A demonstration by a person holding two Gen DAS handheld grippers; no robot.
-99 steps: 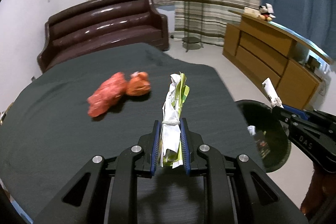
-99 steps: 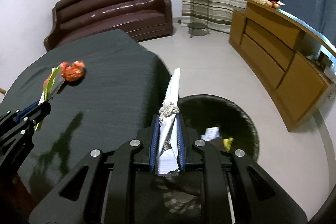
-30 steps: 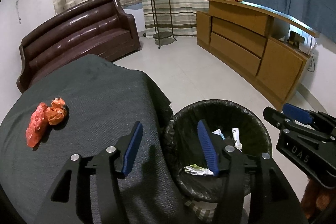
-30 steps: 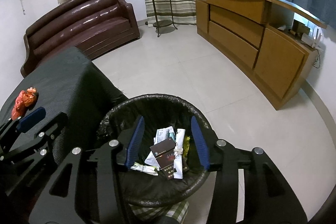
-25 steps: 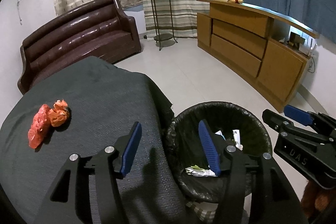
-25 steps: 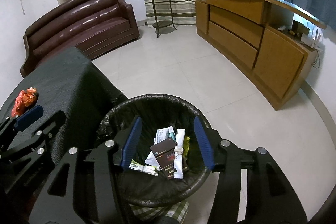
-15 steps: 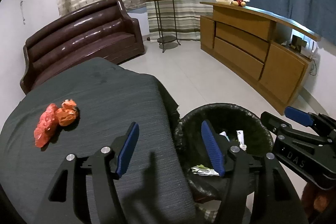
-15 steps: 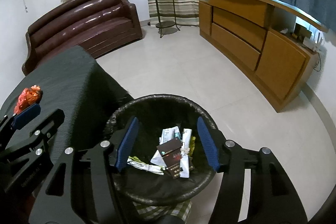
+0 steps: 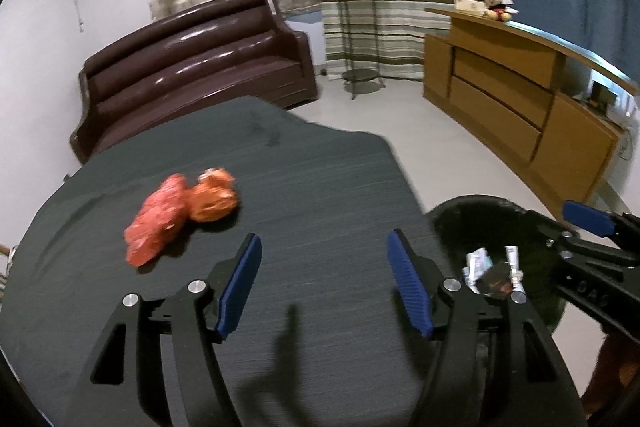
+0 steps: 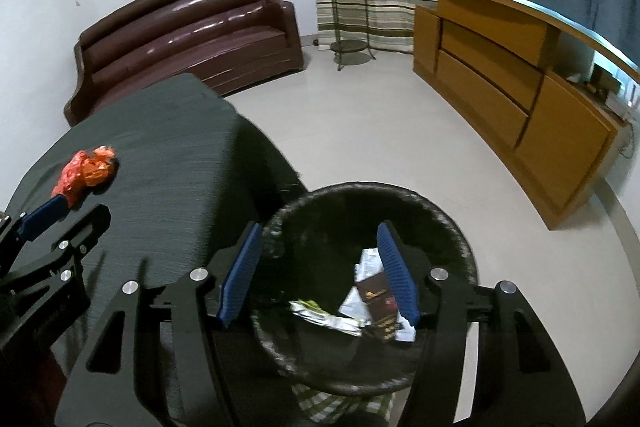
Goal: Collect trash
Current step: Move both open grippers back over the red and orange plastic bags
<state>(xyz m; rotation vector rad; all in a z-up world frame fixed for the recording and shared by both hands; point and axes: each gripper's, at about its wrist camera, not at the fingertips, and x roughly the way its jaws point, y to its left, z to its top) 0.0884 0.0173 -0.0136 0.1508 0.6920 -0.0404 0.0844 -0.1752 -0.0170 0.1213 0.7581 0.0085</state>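
Left wrist view: left gripper [image 9: 324, 275] hangs over the dark table [image 9: 320, 163] w/ jaws spread wide, nothing between them. Remaining trash, a red wrapper [image 9: 158, 221] and an orange wrapper [image 9: 212, 195], sits touching each other, ahead and to the left of the jaws, near but not between them. Red one's long axis runs diagonally, near-left to far-right, w/ the orange ball at its far end. Black bin [image 9: 480, 205] is off the table's right edge, right gripper [image 9: 588, 219] above it. Right wrist view: right gripper [image 10: 320, 267] is over the bin [image 10: 460, 227], jaws also wide, empty; paper scraps and a dark packet [image 10: 380, 301] lie inside. Wrappers [image 10: 86, 173] show far left on the table [image 10: 168, 163], just beyond the left gripper's [image 10: 44, 215] blue tip. Left gripper is clearly nearer, so prob. it takes the next pick, swinging left and squaring jaws across that diagonal.
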